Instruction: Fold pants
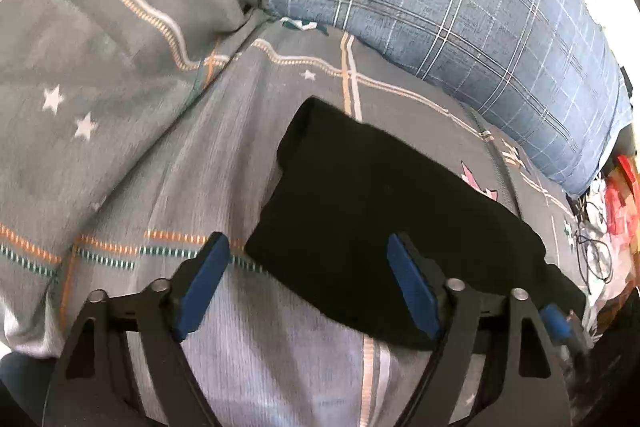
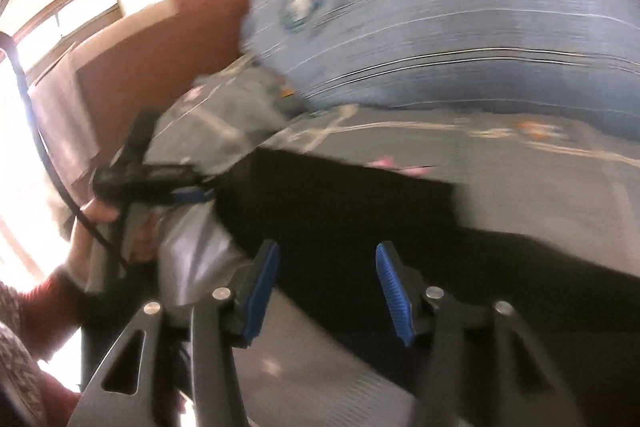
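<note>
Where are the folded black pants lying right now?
The folded black pants lie on the grey star-patterned bedsheet, just in front of the blue plaid pillow; in the left wrist view they sit centre-right, ahead of the open left gripper.

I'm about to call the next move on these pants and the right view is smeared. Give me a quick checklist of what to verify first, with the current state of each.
1. Left gripper free of cloth: ok, jaws stand open above the near edge of the black pants.
2. Right gripper free of cloth: ok, jaws open, nothing pinched.
3. Pants folded into a compact bundle: ok in the left wrist view, a neat block on the grey bedsheet.
4. Fold edges aligned: cannot tell, the black fabric shows no layers.
5. Blue plaid pillow apart from the pants: ok.
6. Right view sharp enough to aim: not ok, motion blur.
</note>
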